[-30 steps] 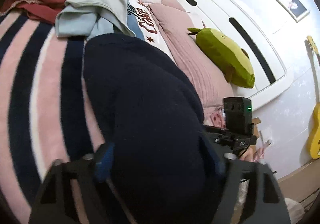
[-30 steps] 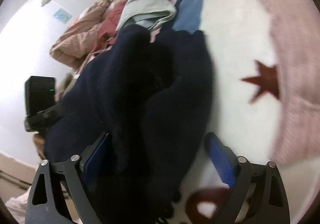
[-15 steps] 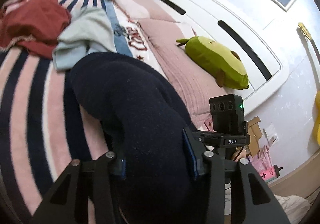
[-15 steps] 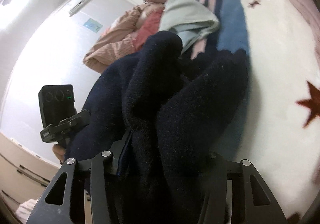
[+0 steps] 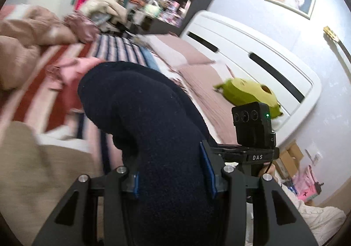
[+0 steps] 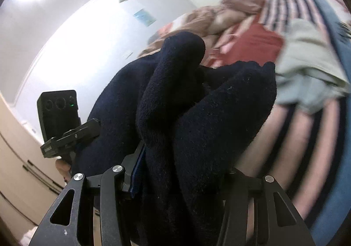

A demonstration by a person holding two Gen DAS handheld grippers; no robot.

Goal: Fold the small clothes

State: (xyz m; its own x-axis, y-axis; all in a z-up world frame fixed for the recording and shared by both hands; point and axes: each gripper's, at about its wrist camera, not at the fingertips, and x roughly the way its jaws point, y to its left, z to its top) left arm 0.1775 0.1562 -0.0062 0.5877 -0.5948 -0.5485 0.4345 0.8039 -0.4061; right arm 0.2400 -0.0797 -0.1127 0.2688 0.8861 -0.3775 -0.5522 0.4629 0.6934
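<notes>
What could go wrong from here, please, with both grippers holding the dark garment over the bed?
1. The garment sits bunched in thick folds in the right gripper; some layers could slip out.
2. The left gripper also clamps a fat roll, so the fold may come out uneven.
3. Hanging fabric could drag the grey top lying nearby.

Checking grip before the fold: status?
Left gripper and right gripper both clamped on the navy garment. Garment bunched, lifted off the striped blanket. Nothing in the way.

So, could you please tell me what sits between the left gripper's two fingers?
In the left wrist view, a thick fold of the dark navy garment fills the left gripper; its blue pads press on it.
</notes>
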